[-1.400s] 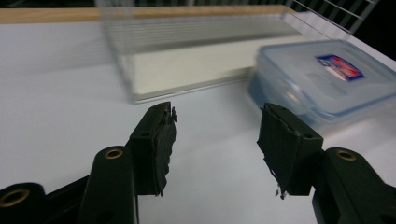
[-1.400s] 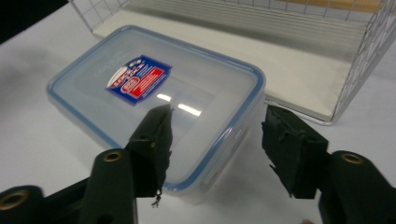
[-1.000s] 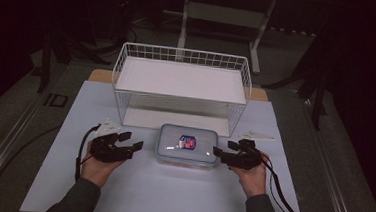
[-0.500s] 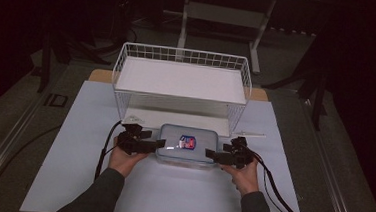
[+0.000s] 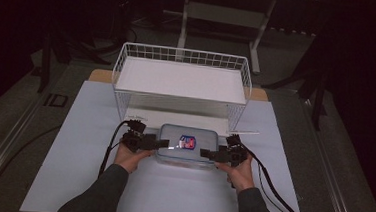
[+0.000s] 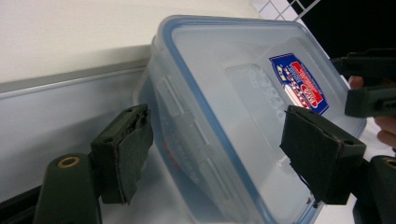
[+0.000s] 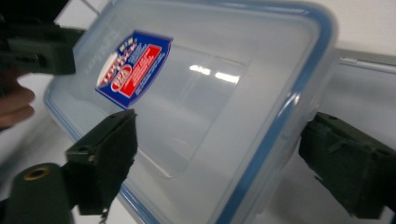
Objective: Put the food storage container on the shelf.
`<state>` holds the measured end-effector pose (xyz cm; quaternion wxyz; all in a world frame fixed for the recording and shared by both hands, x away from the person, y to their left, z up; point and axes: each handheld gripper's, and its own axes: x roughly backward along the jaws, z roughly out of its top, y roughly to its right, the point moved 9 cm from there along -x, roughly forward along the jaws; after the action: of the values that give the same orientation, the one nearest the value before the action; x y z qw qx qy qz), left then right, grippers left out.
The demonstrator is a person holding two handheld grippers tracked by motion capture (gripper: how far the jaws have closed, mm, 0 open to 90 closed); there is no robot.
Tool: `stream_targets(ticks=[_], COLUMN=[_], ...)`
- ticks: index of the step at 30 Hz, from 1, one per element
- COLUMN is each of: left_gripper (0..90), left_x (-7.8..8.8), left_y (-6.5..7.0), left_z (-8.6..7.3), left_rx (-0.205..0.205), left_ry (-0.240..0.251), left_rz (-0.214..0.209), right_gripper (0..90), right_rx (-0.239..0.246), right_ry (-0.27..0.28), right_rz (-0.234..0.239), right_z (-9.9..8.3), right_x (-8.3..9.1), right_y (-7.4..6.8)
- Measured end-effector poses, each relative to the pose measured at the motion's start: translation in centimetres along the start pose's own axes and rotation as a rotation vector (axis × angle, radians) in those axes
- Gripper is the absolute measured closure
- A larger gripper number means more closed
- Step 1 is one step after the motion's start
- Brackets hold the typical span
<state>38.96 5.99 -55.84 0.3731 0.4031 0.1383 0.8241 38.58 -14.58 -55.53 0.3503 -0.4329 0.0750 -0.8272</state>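
A clear plastic container (image 5: 186, 145) with a blue-rimmed lid and a red and blue label lies on the white mat in front of the wire rack. My left gripper (image 5: 161, 143) is at its left end and my right gripper (image 5: 207, 153) at its right end. In the left gripper view the container (image 6: 243, 93) lies between the spread jaws of the left gripper (image 6: 222, 156), one pad (image 6: 123, 151) near its side wall. In the right gripper view the container (image 7: 201, 93) sits within the right gripper (image 7: 226, 165), whose jaws are wide apart. Both grippers are open.
A white wire rack (image 5: 182, 80) with a flat white shelf stands just behind the container. The white mat (image 5: 85, 179) covers the table. Black cables trail from both grippers toward the near edge. Dark floor and stands surround the table.
Both hands have moved inward from the sides of the mat. The jaws now straddle the container's two ends. The container has stayed in place.
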Motion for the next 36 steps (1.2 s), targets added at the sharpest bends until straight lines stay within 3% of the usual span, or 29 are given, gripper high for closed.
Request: stream_targets(ticks=[4, 6, 9, 11, 15, 19, 22, 25, 27, 32, 36], left_gripper=[20.6, 20.7, 18.4, 18.1, 20.4, 26.0, 29.9, 35.9, 38.1, 42.3, 44.7], left_x=[-0.5, -0.8, -1.1, -1.1, -0.9, -0.4, 0.3, 1.1, 1.8, 2.6, 3.1], left_y=[0.2, 0.2, 0.3, 0.3, 0.3, 0.3, 0.7, 1.2, 1.7, 2.1, 2.2], left_z=[0.0, -0.1, -0.2, -0.2, -0.2, -0.2, -0.5, -0.8, -1.3, -1.8, -2.3], left_rx=[0.021, 0.058, 0.07, 0.07, 0.082, 0.109, 0.092, 0.07, 0.036, 0.004, -0.005], left_ry=[-0.011, -0.022, -0.034, -0.035, -0.039, -0.012, 0.017, 0.023, 0.018, 0.011, 0.025], left_rz=[-0.008, -0.046, -0.049, -0.048, -0.049, -0.056, -0.046, -0.052, -0.056, -0.061, -0.091], right_gripper=[10.3, 10.3, 9.5, 9.8, 11.7, 19.7, 25.6, 37.5, 41.2, 46.5, 47.7], right_rx=[-0.028, -0.051, -0.08, -0.07, -0.083, -0.108, -0.101, -0.106, -0.1, -0.092, -0.08], right_ry=[-0.008, -0.016, -0.041, -0.035, -0.036, -0.018, -0.01, 0.007, 0.012, 0.031, 0.033], right_rz=[0.013, 0.03, 0.064, 0.057, 0.061, 0.089, 0.097, 0.124, 0.138, 0.173, 0.189], right_z=[0.1, 0.2, 0.0, 0.0, -0.1, -0.3, -0.5, -0.7, -1.0, -1.6, -1.8], right_x=[-0.2, -0.3, -0.6, -0.5, -0.4, 0.2, 0.8, 2.0, 2.5, 3.3, 3.6], right_y=[0.2, 0.3, 0.2, 0.2, 0.2, 0.4, 0.3, 0.1, -0.1, -0.4, -0.5])
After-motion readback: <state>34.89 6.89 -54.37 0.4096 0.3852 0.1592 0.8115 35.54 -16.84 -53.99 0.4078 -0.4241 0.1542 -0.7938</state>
